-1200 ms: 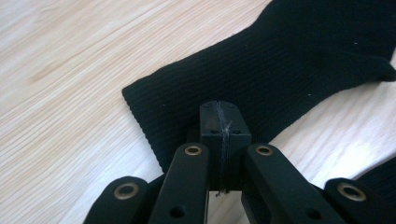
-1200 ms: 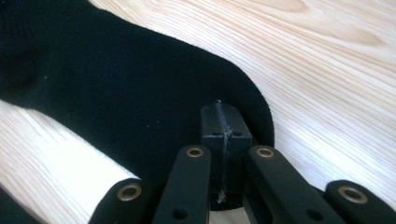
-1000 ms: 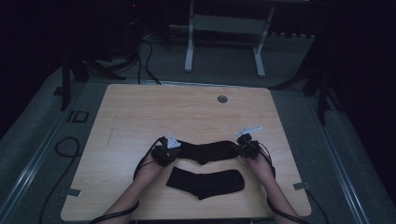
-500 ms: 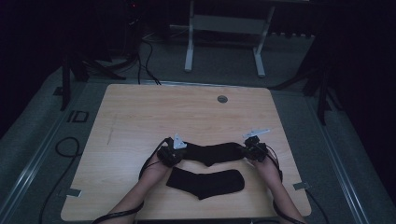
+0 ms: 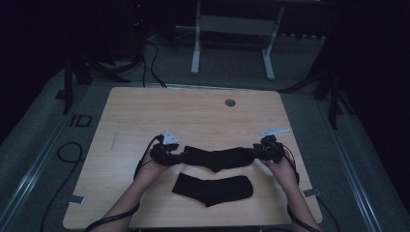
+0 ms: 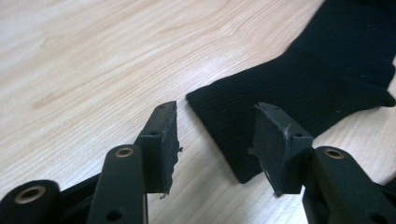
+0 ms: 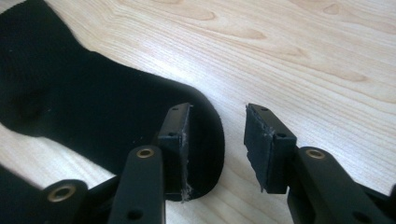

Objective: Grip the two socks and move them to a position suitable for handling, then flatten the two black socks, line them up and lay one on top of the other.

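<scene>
Toward the table's [image 5: 145,111] near edge: left gripper [image 5: 167,153], jaws just opening, clear of the far sock's [image 5: 217,157] cuff; right gripper [image 5: 265,149], likewise spread off its toe; sock apparently laid flat, near sock [image 5: 212,189] unhandled; pairing of 2 likely remains.

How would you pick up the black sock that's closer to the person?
Probably by its ends, as the nearer sock lies flat and stretched sideways across the table. One jaw pair could take the left end, the other the right end, each coming in low from the outer side so a jaw slips under the thin edge. The middle bend looks harder to pinch. Which end is the cuff I cannot tell.
</scene>
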`<state>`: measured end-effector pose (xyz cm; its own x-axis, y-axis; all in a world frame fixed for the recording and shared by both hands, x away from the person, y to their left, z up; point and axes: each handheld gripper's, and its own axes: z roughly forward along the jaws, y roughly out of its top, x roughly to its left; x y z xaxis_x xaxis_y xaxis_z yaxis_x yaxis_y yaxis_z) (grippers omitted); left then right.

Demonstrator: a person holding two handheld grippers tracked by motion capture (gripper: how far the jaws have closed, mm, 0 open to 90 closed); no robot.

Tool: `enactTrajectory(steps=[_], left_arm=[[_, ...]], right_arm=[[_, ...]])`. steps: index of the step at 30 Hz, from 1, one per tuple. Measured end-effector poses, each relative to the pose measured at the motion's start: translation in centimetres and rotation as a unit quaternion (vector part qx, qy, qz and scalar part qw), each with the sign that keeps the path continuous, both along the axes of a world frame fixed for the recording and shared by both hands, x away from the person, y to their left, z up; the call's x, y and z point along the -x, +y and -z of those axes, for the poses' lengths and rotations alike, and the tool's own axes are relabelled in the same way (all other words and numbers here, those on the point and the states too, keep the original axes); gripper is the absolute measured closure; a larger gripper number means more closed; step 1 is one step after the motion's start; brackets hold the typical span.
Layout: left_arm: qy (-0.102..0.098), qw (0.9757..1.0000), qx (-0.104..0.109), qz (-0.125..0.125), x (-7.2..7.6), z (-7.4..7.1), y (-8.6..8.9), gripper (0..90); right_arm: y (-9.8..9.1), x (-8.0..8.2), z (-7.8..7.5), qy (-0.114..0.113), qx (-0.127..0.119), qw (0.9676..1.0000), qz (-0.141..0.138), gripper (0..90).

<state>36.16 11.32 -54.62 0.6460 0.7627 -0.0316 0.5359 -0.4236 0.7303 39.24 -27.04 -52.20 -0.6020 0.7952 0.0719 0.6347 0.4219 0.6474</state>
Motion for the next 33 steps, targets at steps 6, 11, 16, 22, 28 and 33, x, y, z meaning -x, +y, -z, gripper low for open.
enactTrajectory(steps=[6,11,16,22,28,33], left_arm=[[0.021,0.9997,0.014,0.003,-1.0,0.5,0.1,48.6],[0.03,0.9994,0.005,0.014,-1.8,0.9,-0.4,48.7],[0.04,0.999,-0.002,0.02,-2.0,1.4,-1.0,51.0],[0.034,0.9988,-0.014,0.03,-1.8,1.5,-1.8,60.5],[0.028,0.9986,-0.016,0.041,-1.4,1.4,-2.7,84.0],[0.009,0.9994,0.003,0.034,-0.6,-0.2,-2.3,85.8]], right_arm=[[0.6,-0.7,0.3,0.008,0.01,0.9999,0.004,48.4],[0.9,-1.7,1.0,0.023,0.018,0.9995,0.009,44.3],[1.2,-1.9,2.1,0.033,0.035,0.9988,0.007,51.8],[1.5,-1.5,2.4,0.021,0.045,0.9987,-0.004,74.9],[1.9,-1.0,2.4,0.011,0.049,0.9987,-0.005,86.0],[1.5,-0.3,0.9,-0.013,0.029,0.9995,0.004,86.4]])
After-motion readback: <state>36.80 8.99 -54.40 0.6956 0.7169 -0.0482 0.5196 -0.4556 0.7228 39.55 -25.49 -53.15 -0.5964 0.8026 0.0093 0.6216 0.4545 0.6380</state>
